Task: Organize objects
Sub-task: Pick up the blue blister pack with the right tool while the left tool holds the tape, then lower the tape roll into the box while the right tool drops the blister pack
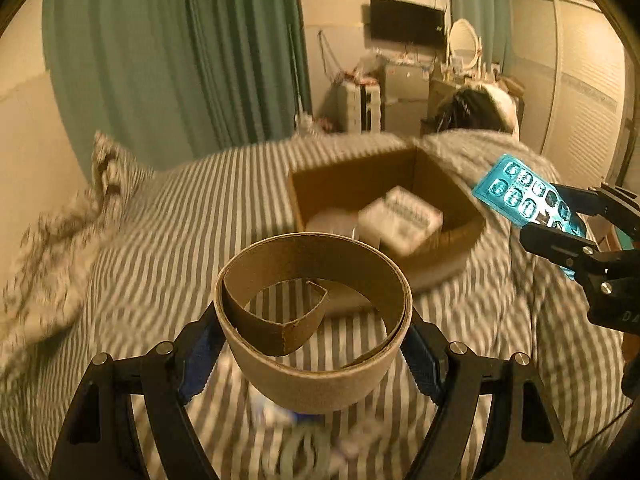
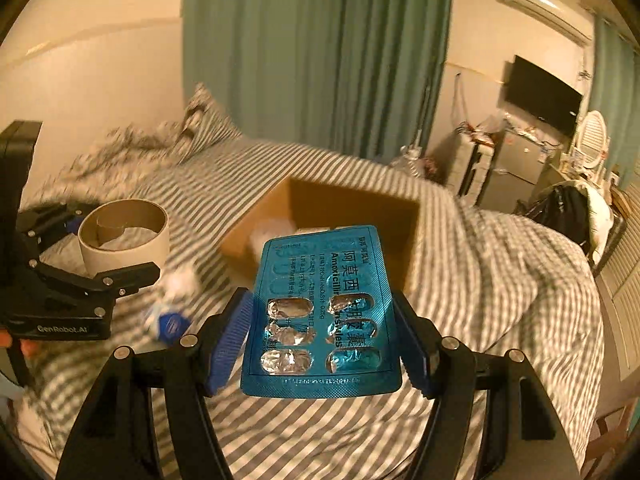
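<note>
1. My left gripper (image 1: 314,344) has its jaws spread wide, clamped on a cardboard tape ring (image 1: 312,316) held above the striped bed (image 1: 180,216).
2. My right gripper (image 2: 324,340) has its jaws partly spread, pinching a blue blister pack (image 2: 320,308) by its edges.
3. An open cardboard box (image 1: 448,240) sits on the bed beyond both, with a white carton (image 1: 400,220) inside.

The contents of the cardboard box (image 1: 440,240) are smeared by motion blur, so only a white carton (image 1: 402,218) and something pale beside it can be made out. In the right wrist view most of the box's inside is hidden behind the blister pack (image 2: 320,312). The small white and blue things (image 2: 172,312) on the striped bedding (image 2: 500,280) are too blurred to be identified.
</note>
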The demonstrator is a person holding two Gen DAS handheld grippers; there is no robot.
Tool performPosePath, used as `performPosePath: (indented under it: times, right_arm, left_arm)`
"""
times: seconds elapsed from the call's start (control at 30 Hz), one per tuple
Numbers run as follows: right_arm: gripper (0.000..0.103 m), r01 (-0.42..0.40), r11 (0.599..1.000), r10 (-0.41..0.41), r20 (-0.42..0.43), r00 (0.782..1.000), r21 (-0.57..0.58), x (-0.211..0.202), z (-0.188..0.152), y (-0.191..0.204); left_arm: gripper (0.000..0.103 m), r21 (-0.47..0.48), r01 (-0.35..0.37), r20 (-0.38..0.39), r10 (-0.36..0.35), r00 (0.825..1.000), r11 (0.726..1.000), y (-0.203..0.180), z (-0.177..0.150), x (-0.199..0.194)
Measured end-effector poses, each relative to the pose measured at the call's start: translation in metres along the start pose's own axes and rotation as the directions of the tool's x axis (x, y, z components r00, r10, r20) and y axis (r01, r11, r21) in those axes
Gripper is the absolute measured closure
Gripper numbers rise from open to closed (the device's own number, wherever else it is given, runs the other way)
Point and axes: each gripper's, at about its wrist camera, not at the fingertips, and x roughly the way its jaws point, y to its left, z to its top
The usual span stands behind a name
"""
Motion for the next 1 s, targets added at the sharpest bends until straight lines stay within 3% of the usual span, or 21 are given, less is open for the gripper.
performPosePath:
  times: [0.2,0.4,0.63,0.8,0.83,0.87,0.9,0.93,1.0]
  right_arm:
    - [0.035,0.013,0.999,-0.014,0.016,1.0,0.049,0.029,0.047,-0.037]
    - [0.035,-0.025,0.994,0.027,-0.023,0.999,0.103,0.079,0.079,-0.065]
    - [0.035,-0.042,0.984,0.058,-0.089,0.994,0.175,0.145,0.084,-0.085]
    - [0.034,-0.041,0.98,0.058,-0.084,0.995,0.193,0.159,0.08,-0.089]
    - [0.032,-0.041,0.979,0.058,-0.08,0.995,0.198,0.159,0.08,-0.09]
    - [0.024,-0.038,0.978,0.054,-0.074,0.996,0.205,0.158,0.08,-0.092]
    - [0.017,-0.033,0.977,0.048,-0.066,0.997,0.211,0.156,0.08,-0.093]
    - [0.016,-0.029,0.976,0.042,-0.053,0.998,0.217,0.151,0.082,-0.094]
    - [0.016,-0.027,0.975,0.035,-0.033,0.999,0.22,0.141,0.085,-0.095]
  left_arm:
    - [0.021,0.027,-0.011,0.037,0.01,0.999,1.0,-0.008,0.065,0.047]
    - [0.021,0.051,0.031,0.049,-0.033,0.998,0.998,-0.013,0.106,0.107]
    - [0.021,0.056,0.071,-0.032,-0.069,0.997,0.996,-0.015,0.109,0.174]
    - [0.019,0.045,0.097,-0.076,-0.093,0.993,0.994,-0.014,0.106,0.197]
    - [0.019,0.046,0.103,-0.079,-0.1,0.992,0.994,-0.015,0.106,0.197]
    - [0.019,0.046,0.109,-0.078,-0.105,0.991,0.993,-0.017,0.104,0.194]
    - [0.014,0.045,0.109,-0.071,-0.105,0.992,0.993,-0.017,0.104,0.191]
    - [0.004,0.044,0.103,-0.066,-0.1,0.993,0.994,-0.019,0.104,0.188]
    - [0.0,0.043,0.077,-0.041,-0.075,0.996,0.996,-0.018,0.106,0.175]
